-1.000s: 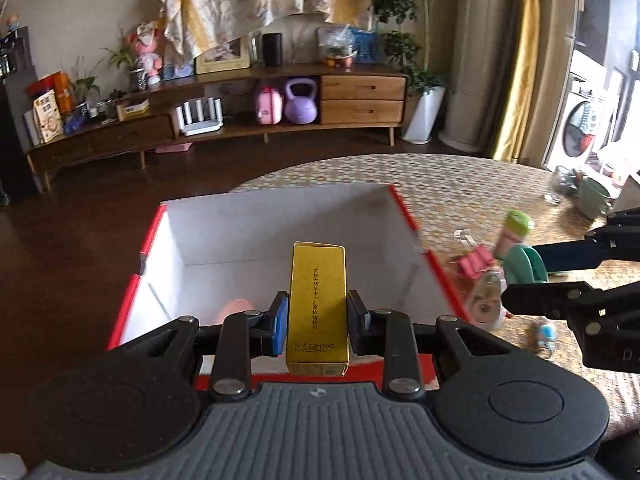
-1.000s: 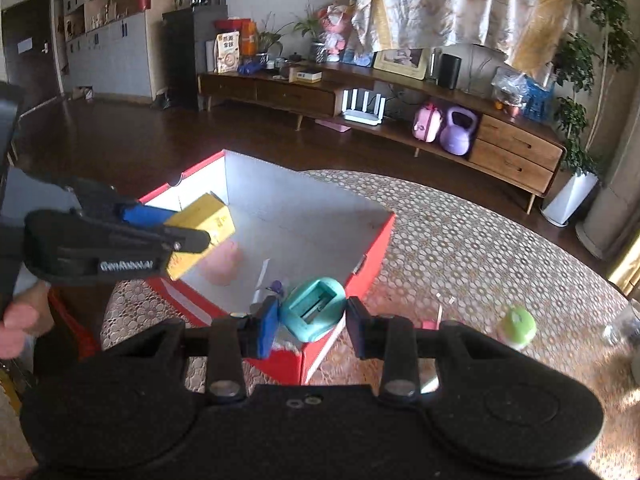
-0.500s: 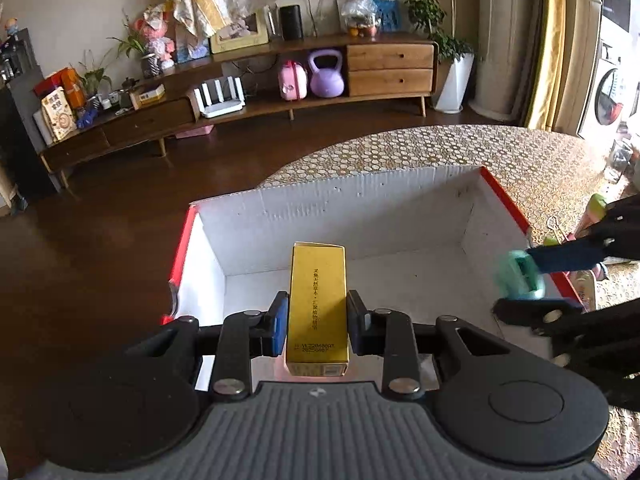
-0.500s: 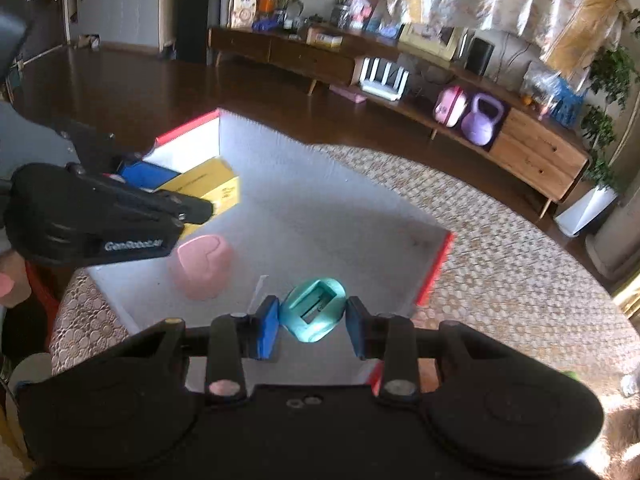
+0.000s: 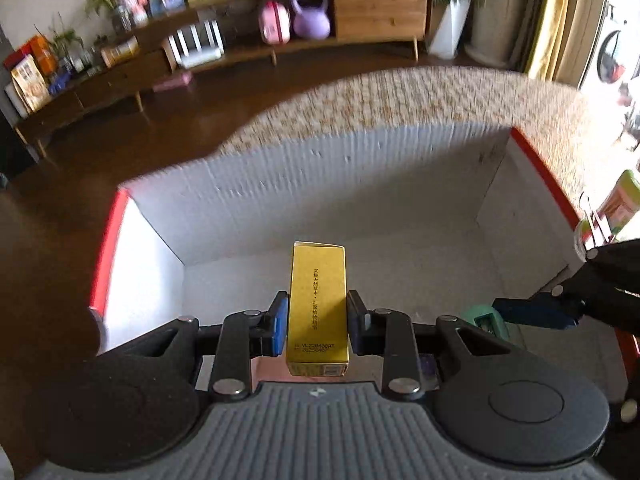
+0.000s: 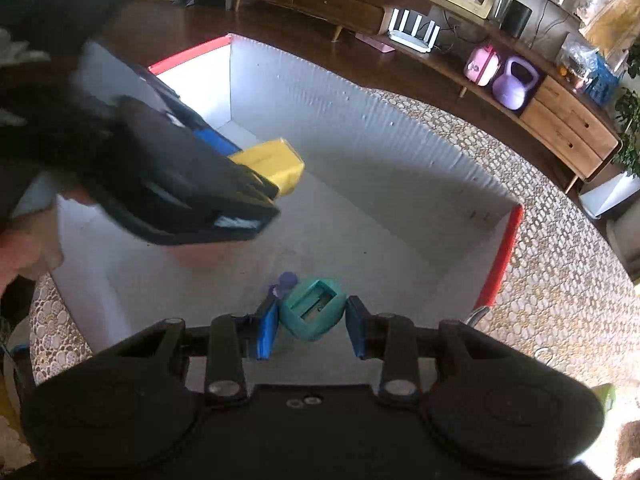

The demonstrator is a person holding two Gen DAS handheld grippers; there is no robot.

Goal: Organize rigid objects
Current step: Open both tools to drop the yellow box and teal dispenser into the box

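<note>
My left gripper [image 5: 318,322] is shut on a tall yellow carton [image 5: 318,304] and holds it over the inside of a white cardboard box with a red rim [image 5: 538,168]. In the right wrist view the same carton [image 6: 276,164] sticks out of the left gripper [image 6: 256,184] above the box floor. My right gripper [image 6: 311,334] is shut on a small teal sharpener-like object [image 6: 312,314], low inside the box near its front wall [image 6: 500,248]. The teal object [image 5: 486,320] and the right gripper's fingers [image 5: 536,314] show at the right of the left wrist view.
A pink heart-shaped thing [image 6: 200,258] and a small purple item [image 6: 286,282] lie on the box floor. A green-capped bottle [image 5: 620,200] stands on the patterned tablecloth [image 5: 400,96] right of the box. A person's hand [image 6: 16,256] grips the left tool.
Both grippers have come forward and down over the box rim, each keeping hold of its object. They tilt more steeply at the box floor.
</note>
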